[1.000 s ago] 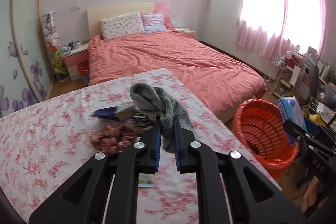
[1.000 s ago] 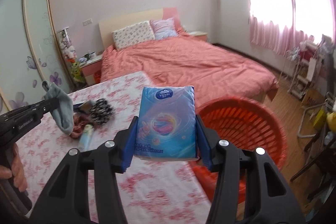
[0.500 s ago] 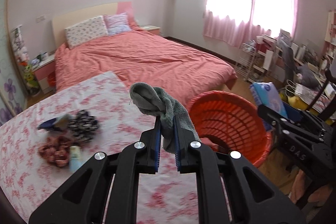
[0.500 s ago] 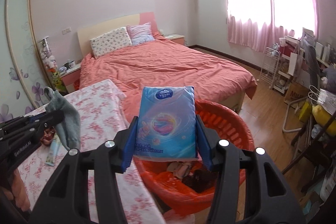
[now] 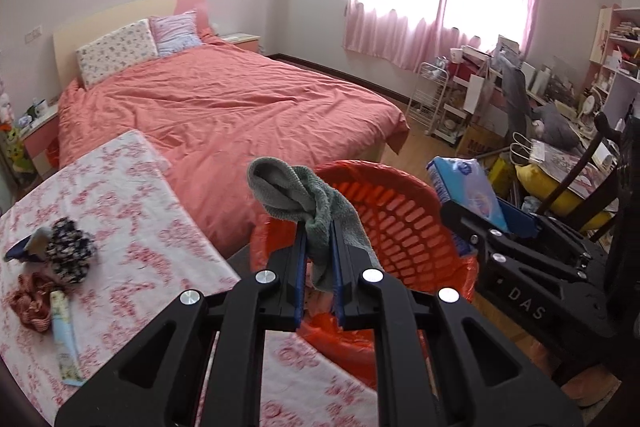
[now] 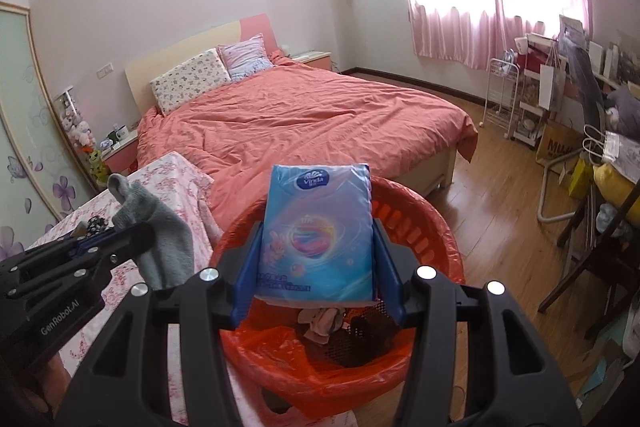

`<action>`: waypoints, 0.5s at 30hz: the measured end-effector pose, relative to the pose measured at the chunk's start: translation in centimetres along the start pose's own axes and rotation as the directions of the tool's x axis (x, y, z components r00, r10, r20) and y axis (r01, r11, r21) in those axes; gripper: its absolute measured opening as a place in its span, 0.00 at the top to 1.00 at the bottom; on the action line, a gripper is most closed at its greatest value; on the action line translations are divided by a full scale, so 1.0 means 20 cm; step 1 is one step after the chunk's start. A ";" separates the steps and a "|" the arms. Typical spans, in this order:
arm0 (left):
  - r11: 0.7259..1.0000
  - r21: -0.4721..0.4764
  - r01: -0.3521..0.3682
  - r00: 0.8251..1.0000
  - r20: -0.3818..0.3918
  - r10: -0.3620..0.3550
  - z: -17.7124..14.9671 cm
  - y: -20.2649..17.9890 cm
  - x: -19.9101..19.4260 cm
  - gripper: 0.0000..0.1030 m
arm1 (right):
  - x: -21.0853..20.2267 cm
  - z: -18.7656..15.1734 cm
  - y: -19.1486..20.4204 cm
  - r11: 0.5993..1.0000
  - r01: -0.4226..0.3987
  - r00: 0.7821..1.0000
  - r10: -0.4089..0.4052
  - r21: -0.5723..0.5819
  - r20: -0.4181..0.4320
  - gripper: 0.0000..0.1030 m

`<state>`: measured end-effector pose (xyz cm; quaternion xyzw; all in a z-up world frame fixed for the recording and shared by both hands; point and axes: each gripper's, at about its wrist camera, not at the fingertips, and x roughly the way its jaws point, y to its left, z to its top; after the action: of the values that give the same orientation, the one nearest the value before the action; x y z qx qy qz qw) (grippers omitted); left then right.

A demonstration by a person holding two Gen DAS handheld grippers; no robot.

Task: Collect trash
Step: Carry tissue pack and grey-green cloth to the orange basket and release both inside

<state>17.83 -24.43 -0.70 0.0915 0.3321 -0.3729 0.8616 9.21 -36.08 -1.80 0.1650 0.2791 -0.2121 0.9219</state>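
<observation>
My left gripper [image 5: 319, 227] is shut on a grey sock [image 5: 296, 193] and holds it over the near rim of the orange basket [image 5: 400, 215]. The sock also shows at the left of the right wrist view [image 6: 160, 227]. My right gripper [image 6: 318, 227] is shut on a blue tissue pack [image 6: 316, 231] and holds it above the orange basket [image 6: 436, 227], which is lined with an orange bag and holds some cloth items. The pack also shows in the left wrist view [image 5: 468, 187].
A table with a pink floral cloth [image 5: 132, 211] stands left of the basket and carries a dark patterned cloth [image 5: 68, 255], a red patterned cloth [image 5: 30, 299] and a light packet [image 5: 64, 339]. A bed [image 5: 224, 107] lies behind. Cluttered shelves and a chair [image 5: 572, 187] stand at the right.
Both grippers have swung right, away from the table, and now hang over the orange basket. Each keeps its hold on its item.
</observation>
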 end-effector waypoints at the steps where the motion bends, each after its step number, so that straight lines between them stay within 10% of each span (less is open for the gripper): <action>1: 1.000 0.003 0.006 1.000 -0.004 -0.006 0.00 -0.01 0.01 0.89 | 0.01 0.00 -0.02 1.000 0.000 1.000 0.000 0.004 -0.001 0.51; 15: 0.999 -0.013 0.033 0.997 -0.075 -0.034 -0.01 -0.05 0.21 0.88 | 0.17 0.02 -0.16 0.994 -0.028 0.999 0.031 0.103 -0.028 0.48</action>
<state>19.15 -27.51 -3.44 0.0948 0.3680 -0.3817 0.8426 10.40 -40.09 -4.04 0.2195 0.2789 -0.2101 0.9110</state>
